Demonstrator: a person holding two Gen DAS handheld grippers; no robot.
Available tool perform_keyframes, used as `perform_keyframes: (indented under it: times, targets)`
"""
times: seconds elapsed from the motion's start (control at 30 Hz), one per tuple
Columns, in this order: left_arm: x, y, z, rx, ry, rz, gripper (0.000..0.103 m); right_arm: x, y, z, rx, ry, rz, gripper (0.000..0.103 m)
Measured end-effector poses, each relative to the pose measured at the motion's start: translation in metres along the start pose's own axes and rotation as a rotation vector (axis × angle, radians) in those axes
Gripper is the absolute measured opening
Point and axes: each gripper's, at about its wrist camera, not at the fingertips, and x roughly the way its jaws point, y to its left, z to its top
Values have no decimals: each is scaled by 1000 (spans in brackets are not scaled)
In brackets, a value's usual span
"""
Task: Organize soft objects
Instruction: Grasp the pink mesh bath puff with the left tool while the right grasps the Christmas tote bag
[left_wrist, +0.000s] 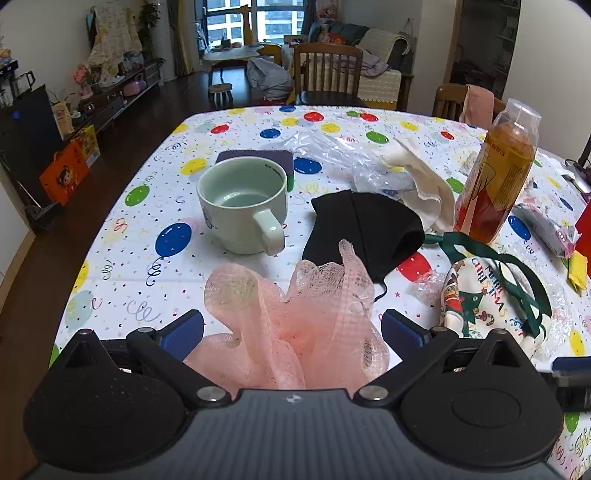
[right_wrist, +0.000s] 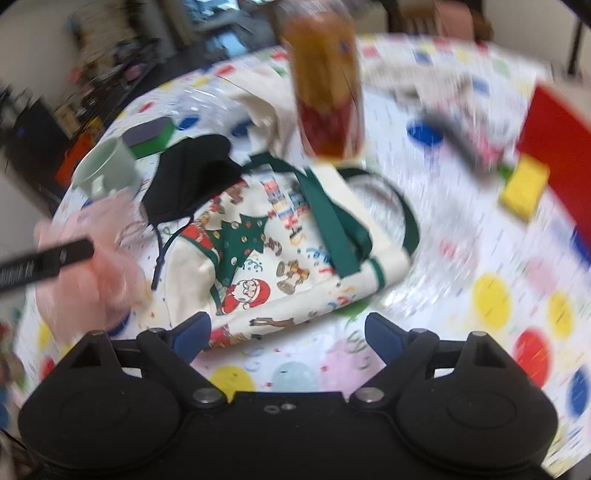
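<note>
A pink mesh bath puff (left_wrist: 258, 295) lies between the wide-set fingers of my left gripper (left_wrist: 293, 328), whose blue pads stand at its two sides; I cannot tell whether they touch it. Beyond it lies a black face mask (left_wrist: 365, 225), with a cream cloth (left_wrist: 424, 184) behind. To the right sits a Christmas-print bag (left_wrist: 476, 295) with green straps. In the blurred right wrist view my right gripper (right_wrist: 288, 328) is open just over the near edge of that bag (right_wrist: 280, 236), nothing between its pads. The mask (right_wrist: 192, 166) overlaps the bag's far left corner.
On the balloon-print tablecloth (left_wrist: 129, 258) stand a pale green mug (left_wrist: 242, 206) and an amber bottle (left_wrist: 495, 170). A purple-and-green sponge (left_wrist: 255, 157) and crumpled clear plastic (left_wrist: 332, 151) lie further back. A yellow sponge (right_wrist: 524, 188) and a red box (right_wrist: 561, 136) are at the right.
</note>
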Motion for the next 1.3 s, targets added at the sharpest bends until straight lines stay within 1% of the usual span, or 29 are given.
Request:
perform_keyframes:
  times: [0.07,0.13,0.2,0.27,0.3,0.33,0.43,0.47,0.5,0.57,0.6,0.63,0.67,0.7,0.73,0.77,0.8,0.87,0.93,1.0,1.03,1.13,1.3]
  targets:
    - [6,2,0,4,15,-14,103,12,-7,6,98,54,30,83]
    - [13,4,-1,4,41,-36,103,23,-18,9,228,112,57,80]
    - [18,4,-2,8,62,-62,103,33,-28,10,357,157,89,80]
    - [21,4,-3,19,70,-70,103,37,-35,9,451,168,122,77]
    - [22,3,-3,24,72,-76,103,39,-37,8,488,172,129,74]
    - [24,3,-3,29,73,-80,103,39,-39,7,525,174,137,69]
    - [28,3,-3,42,81,-93,103,42,-42,7,582,172,152,62]
    - [30,3,-3,44,82,-98,102,41,-41,8,590,169,144,56]
    - [31,3,-3,44,83,-101,102,41,-40,9,589,170,133,53]
    - [33,5,-3,43,82,-107,102,42,-39,11,585,173,114,38]
    - [34,6,-3,43,78,-110,102,43,-37,13,587,175,104,33]
    - [34,6,-3,45,72,-114,97,42,-36,13,584,175,85,27]
    - [34,6,-3,48,71,-119,93,42,-35,15,582,179,73,24]
    - [35,6,-4,51,75,-120,83,44,-36,16,585,185,66,22]
    - [36,7,-4,53,82,-120,76,44,-37,15,593,185,63,19]
    - [36,7,-4,53,85,-120,73,44,-38,15,598,184,60,16]
    - [36,8,-4,51,82,-121,69,42,-39,15,596,181,57,15]
    - [34,10,-4,44,73,-125,64,38,-37,16,581,172,42,12]
    - [33,13,-4,32,71,-126,54,35,-35,19,562,159,29,10]
    - [33,14,-3,30,74,-127,47,30,-35,20,546,144,21,8]
    - [32,15,-2,28,71,-130,40,26,-35,21,536,137,15,6]
    - [27,16,-1,18,66,-143,34,14,-37,23,513,103,-1,4]
    - [15,15,1,23,59,-168,33,-11,-46,27,482,31,-21,1]
